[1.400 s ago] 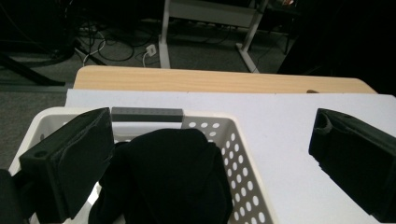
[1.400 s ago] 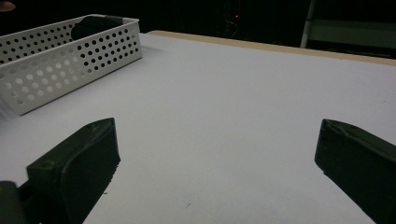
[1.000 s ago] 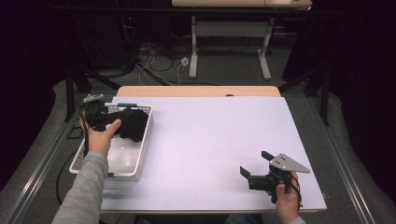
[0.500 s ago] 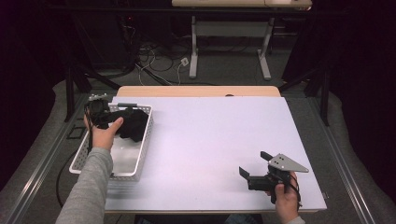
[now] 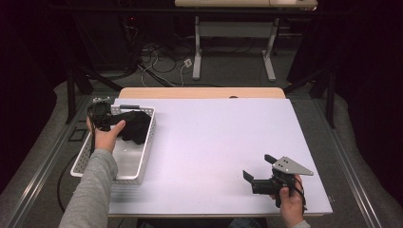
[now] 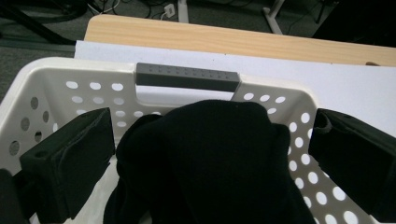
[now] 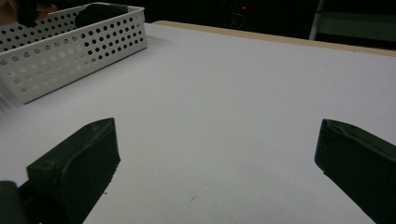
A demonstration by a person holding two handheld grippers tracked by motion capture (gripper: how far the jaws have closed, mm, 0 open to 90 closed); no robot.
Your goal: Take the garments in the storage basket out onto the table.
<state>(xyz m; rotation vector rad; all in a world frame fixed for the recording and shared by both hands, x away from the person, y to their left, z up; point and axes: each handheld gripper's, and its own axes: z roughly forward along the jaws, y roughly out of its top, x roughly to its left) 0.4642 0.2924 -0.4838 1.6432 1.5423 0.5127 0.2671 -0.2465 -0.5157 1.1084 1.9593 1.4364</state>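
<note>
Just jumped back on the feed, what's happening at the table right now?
The person's left gripper is at the far end of the white perforated plastic basket, its jaws open on either side of a bundle of black fabric lying inside; they have not closed on it. The right gripper sits low over the white tabletop near the front right corner, jaws open and holding nothing.
</note>
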